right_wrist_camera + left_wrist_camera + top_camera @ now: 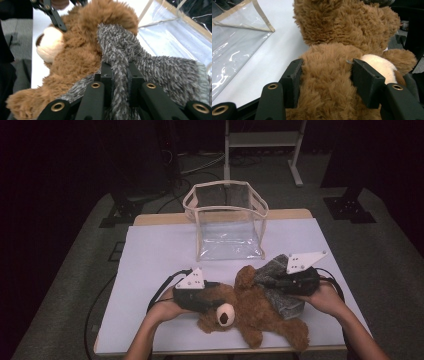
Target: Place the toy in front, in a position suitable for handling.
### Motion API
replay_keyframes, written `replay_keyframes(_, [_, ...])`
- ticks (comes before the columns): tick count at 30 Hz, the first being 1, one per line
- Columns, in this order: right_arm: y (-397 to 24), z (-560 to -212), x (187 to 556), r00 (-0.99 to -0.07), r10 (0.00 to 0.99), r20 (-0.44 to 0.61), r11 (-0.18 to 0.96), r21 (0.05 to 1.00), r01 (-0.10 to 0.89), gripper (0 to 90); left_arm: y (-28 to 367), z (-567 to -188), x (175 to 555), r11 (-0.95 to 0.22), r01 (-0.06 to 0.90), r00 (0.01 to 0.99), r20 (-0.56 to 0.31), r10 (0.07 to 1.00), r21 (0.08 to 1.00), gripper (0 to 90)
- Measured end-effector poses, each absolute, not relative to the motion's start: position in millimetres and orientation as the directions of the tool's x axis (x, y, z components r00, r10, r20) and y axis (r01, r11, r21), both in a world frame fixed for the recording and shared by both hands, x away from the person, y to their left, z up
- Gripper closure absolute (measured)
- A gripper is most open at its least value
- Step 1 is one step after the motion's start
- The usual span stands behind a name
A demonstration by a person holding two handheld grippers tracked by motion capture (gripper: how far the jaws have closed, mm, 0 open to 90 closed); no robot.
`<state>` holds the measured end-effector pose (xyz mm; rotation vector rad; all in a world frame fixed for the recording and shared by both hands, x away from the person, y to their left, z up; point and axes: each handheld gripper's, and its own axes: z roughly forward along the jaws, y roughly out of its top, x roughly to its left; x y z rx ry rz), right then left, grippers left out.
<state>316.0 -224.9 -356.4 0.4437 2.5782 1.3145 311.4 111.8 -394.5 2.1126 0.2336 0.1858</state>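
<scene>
Bear (250,312) lies at table (150,265) near edge, left gripper (212,302) clamped on its head; right gripper (267,282) pinches grey cloth (280,295) draped over bear's body; clear bag (227,220) stands behind, apart

A clear plastic bag (226,220) with beige trim stands open on the white table (150,255), just beyond both grippers, with a metal stand (262,142) farther off.
</scene>
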Motion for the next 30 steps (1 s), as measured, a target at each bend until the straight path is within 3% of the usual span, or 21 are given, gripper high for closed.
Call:
replay_keyframes(4, [-236.4,-365.1,322.6,-0.924,0.382,-0.026,0.553,0.807,0.206,78.7,112.2,-394.7,311.7,-0.515,0.093,0.970,0.039,0.239,0.852,43.0])
replay_keyframes(10, [-279.8,-379.8,334.0,-0.868,0.496,0.031,0.505,0.803,0.317,78.8,108.6,-391.6,309.0,-0.534,0.080,0.969,0.059,0.238,0.842,42.9])
replay_keyframes(18, [-268.6,-362.6,329.8,-0.888,0.459,0.001,0.490,0.834,0.254,78.6,110.0,-392.7,310.1,-0.527,0.087,0.970,0.049,0.238,0.846,42.3])
replay_keyframes(25, [-291.1,-384.4,331.9,-0.854,0.519,0.032,0.497,0.802,0.331,78.7,109.3,-392.3,310.7,-0.526,0.095,0.968,0.046,0.248,0.845,41.9])
replay_keyframes(30, [-305.5,-369.4,326.1,-0.839,0.542,0.036,0.448,0.833,0.325,78.7,108.1,-391.5,310.5,-0.535,0.085,0.969,0.056,0.242,0.841,40.9])
